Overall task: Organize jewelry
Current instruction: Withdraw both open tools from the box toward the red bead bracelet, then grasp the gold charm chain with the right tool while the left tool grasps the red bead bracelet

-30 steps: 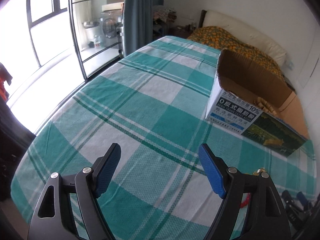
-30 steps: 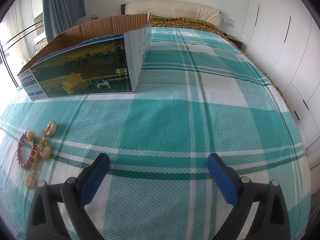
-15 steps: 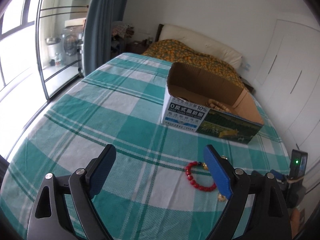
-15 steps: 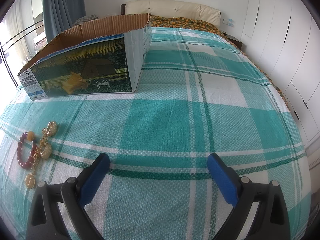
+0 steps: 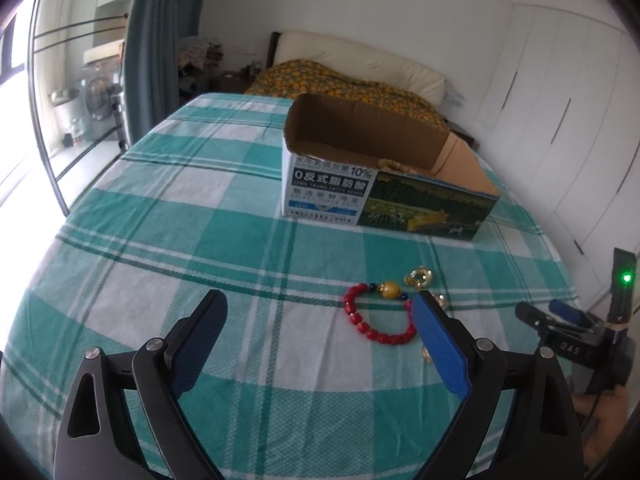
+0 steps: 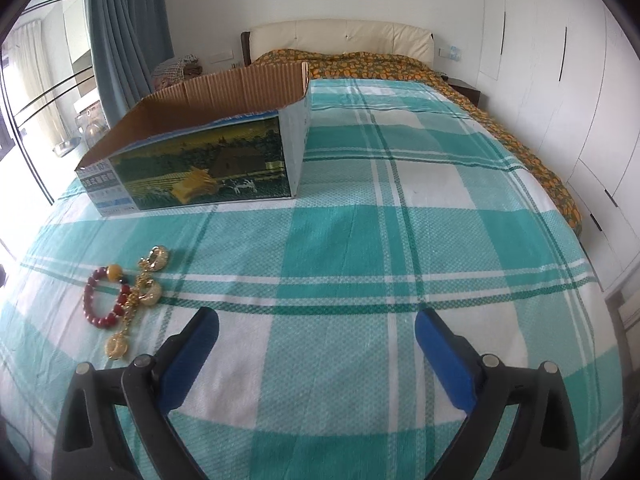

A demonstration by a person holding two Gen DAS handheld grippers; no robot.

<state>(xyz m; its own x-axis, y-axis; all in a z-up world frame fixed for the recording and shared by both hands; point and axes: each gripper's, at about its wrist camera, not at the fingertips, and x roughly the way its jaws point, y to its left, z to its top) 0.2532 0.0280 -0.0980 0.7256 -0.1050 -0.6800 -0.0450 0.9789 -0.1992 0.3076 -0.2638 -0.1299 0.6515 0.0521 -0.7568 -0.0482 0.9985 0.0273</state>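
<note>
A red bead bracelet (image 5: 376, 322) with one yellow bead lies on the green plaid cloth, just ahead of my left gripper's right finger. Gold pieces (image 5: 419, 278) lie beside it. In the right wrist view the bracelet (image 6: 105, 296) and a gold chain with rings (image 6: 138, 292) lie to the front left. An open cardboard box (image 5: 384, 168) stands behind them; it also shows in the right wrist view (image 6: 208, 152). My left gripper (image 5: 318, 340) is open and empty. My right gripper (image 6: 316, 354) is open and empty, to the right of the jewelry.
The plaid cloth (image 6: 400, 220) covers the whole table. A bed with an orange patterned cover (image 6: 360, 62) lies behind, white wardrobes (image 6: 560, 60) to the right, a window and a curtain (image 5: 160, 48) to the left. The right gripper's body (image 5: 576, 336) shows at the left wrist view's right edge.
My left gripper has swung to the right and pulled back, so the box and the jewelry came into its view. My right gripper has stayed still.
</note>
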